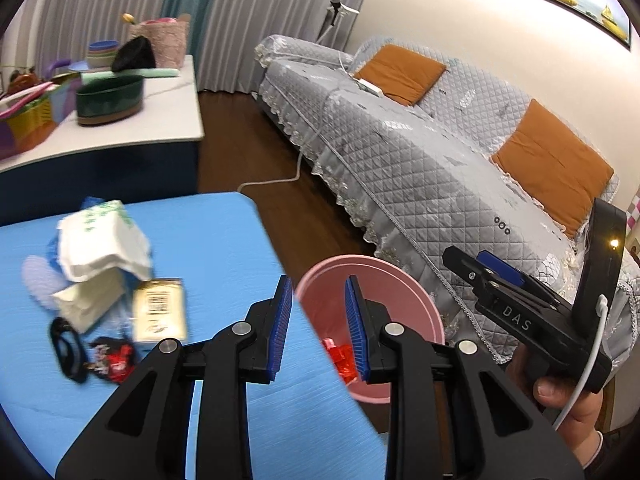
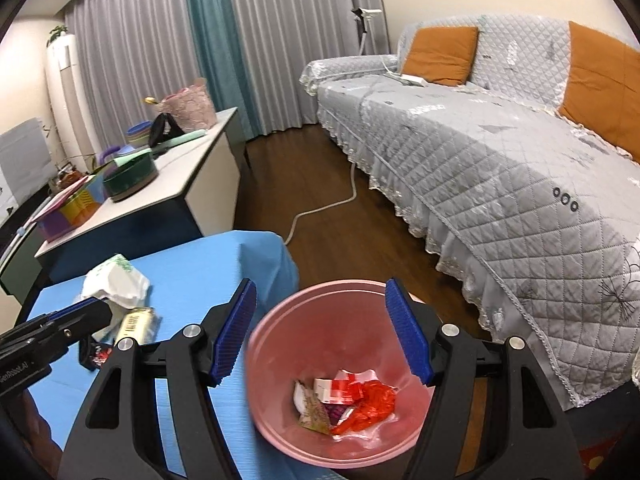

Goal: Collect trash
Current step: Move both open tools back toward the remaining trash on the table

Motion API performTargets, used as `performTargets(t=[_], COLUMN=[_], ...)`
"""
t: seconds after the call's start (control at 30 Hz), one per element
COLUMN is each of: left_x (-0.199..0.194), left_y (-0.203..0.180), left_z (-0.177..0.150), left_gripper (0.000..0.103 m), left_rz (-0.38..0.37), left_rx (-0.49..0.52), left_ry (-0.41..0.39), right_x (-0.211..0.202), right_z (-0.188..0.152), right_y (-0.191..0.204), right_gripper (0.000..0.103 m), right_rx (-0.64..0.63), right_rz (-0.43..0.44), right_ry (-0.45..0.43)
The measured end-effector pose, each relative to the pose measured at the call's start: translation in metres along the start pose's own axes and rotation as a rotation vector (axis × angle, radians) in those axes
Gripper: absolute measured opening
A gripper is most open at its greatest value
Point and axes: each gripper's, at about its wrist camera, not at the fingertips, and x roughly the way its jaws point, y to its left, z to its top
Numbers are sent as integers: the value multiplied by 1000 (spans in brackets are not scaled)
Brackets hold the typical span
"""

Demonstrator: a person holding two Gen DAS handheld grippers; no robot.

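Pink bin [image 2: 340, 380]: floor, beside blue table [image 1: 224, 240], wrappers inside. Left gripper [image 1: 318, 316], right gripper [image 2: 322, 332]: over the bin, jaws apart, empty. Remaining litter, tissue pack [image 1: 104, 240], beige packet [image 1: 160, 314]: tabletop, well left of bin. Advice: approach low, pinch flat edges.

The litter left of the left gripper's fingers [image 1: 280, 312] is smeared by motion: the white tissue pack [image 1: 104, 246], a printed packet [image 1: 160, 316], and a dark loop [image 1: 66, 350] that is perhaps a cord. Its right finger hides most of the pink bin [image 1: 400, 292]. Beneath the right gripper's fingers [image 2: 408, 336], the scraps [image 2: 348, 400] in the bin blur together. The hand [image 1: 572, 404] is cut off at the frame edge.
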Motion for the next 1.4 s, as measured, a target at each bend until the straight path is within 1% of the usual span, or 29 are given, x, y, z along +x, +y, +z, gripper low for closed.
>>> performTargets(t=[0.17, 0.3, 0.43, 0.6, 0.83, 1.03, 1.17, 1.2, 1.3, 1.37, 1.4], left_x=[-27, -48, -67, -78, -74, -61, -46, -42, -29, -23, -20], left_y=[29, 57, 90, 130, 165, 181, 185, 185, 191, 193, 195], left_z=[1, 0, -4, -17, -38, -50, -56, -56, -57, -57, -57], left_gripper=[27, 27, 27, 27, 27, 27, 27, 28, 40, 44, 48], left_rz=[37, 76, 119, 177, 258, 289, 308, 312, 328, 331, 332], left_rx=[-20, -42, -93, -170, -227, -260, -254, -254, -260, -266, -271], left_ry=[-28, -52, -77, -98, -86, -62, -39, -32, -10, 1, 8], right_x=[-5, -8, -6, 2, 22, 48, 63, 68, 83, 91, 95], right_z=[-3, -6, -11, -20, -33, -45, -51, -54, -60, -63, -64], right_y=[31, 62, 89, 121, 160, 184, 194, 197, 205, 207, 208], right_gripper=[67, 67, 67, 67, 67, 67, 67, 67, 67, 70, 71], right_rx=[-28, -76, -118, -168, -230, -265, -268, -268, -265, -259, -256], right_rz=[39, 72, 101, 134, 167, 180, 188, 189, 189, 190, 190], right_ry=[-16, -29, -26, -9, 29, 69, 99, 110, 139, 155, 164])
